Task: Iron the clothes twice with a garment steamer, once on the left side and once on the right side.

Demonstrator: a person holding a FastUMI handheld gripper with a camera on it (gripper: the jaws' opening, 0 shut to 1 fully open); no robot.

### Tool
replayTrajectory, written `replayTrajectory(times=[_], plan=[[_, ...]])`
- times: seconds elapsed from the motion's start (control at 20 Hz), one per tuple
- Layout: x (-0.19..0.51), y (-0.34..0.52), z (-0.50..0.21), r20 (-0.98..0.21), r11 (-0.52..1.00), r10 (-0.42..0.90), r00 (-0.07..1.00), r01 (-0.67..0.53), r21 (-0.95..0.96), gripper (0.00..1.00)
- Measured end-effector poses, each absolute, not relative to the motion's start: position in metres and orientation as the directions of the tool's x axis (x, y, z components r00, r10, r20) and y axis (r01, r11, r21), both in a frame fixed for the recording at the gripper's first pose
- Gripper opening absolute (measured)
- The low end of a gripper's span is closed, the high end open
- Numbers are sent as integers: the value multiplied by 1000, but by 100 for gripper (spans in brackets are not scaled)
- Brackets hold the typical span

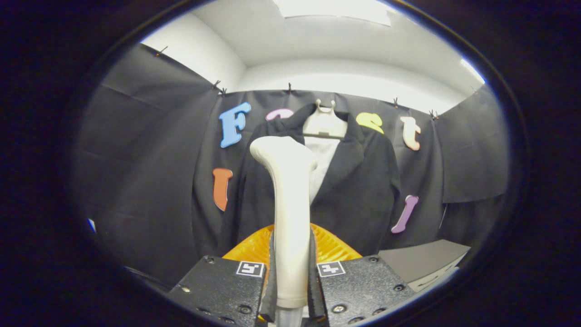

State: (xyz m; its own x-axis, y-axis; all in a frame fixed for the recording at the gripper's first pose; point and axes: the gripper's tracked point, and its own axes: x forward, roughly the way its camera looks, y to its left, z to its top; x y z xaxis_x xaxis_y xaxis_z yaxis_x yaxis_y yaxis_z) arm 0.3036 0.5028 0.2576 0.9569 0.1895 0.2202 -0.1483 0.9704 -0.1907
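A cream-white garment steamer [289, 200] stands upright between my fingers, and my gripper [290, 272] is shut on its handle. The steamer's head rises ahead of the fingers and covers part of the clothes. Beyond it a black jacket [358, 181] with a pale grey inner shirt [323, 159] hangs on a white hanger [325, 123] against the booth's black cloth wall. The steamer head sits in front of the jacket's left half, apart from the fabric as far as I can tell.
An orange ribbed object [331, 245] lies just behind the fingers, below the jacket. A grey table surface [422, 261] runs off to the right of it. White walls and ceiling rise above the black cloth.
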Motion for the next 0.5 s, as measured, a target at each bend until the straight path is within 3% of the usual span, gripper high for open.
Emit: replayTrajectory(times=[0.5], plan=[[346, 544, 331, 416, 974, 188, 890, -113, -198, 29]])
